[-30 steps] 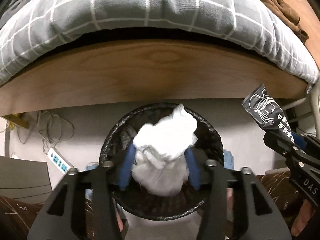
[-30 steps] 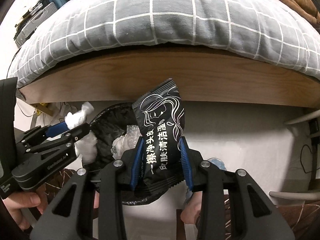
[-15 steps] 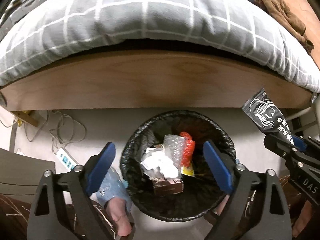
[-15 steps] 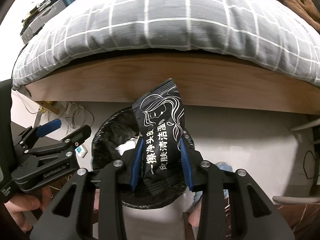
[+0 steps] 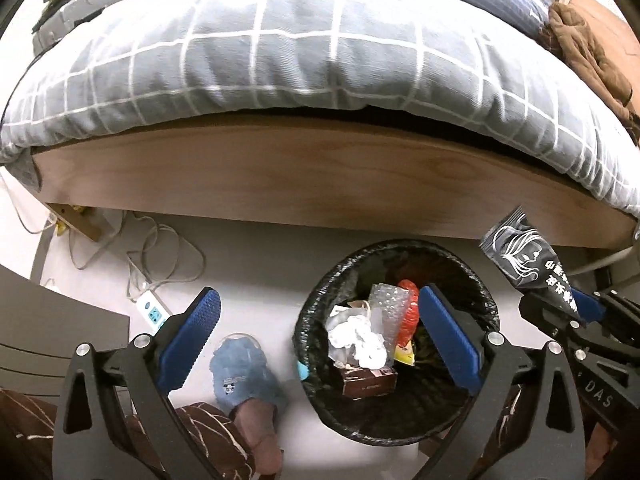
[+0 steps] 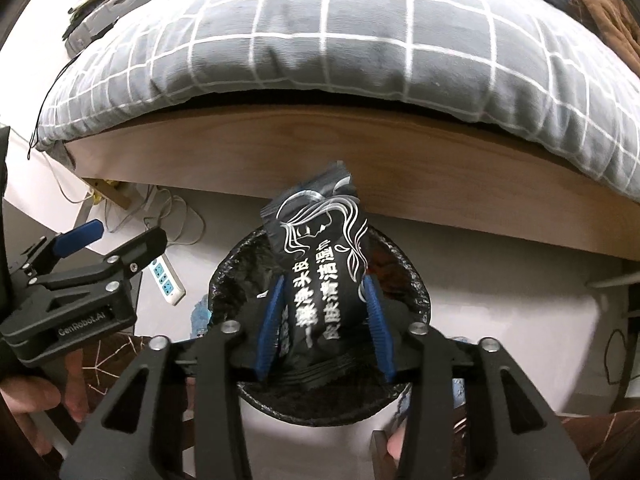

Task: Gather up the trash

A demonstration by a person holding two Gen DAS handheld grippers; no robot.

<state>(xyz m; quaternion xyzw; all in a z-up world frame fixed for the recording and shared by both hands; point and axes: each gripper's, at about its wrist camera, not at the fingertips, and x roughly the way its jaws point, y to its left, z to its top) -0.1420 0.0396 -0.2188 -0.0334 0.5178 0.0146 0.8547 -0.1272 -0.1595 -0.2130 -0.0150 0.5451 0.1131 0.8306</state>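
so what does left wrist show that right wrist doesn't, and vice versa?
Left wrist only: the bin's contents, with crumpled white tissue, bubble wrap, a red wrapper and a brown box; also a foot in a blue slipper. The left gripper is open, with nothing between its pads.

Right wrist only: the black wipes packet head-on between the right gripper pads, blocking the bin's interior. Its jaws have just been opening.

Both: black-lined trash bin, wooden bed frame, grey checked duvet, power strip.
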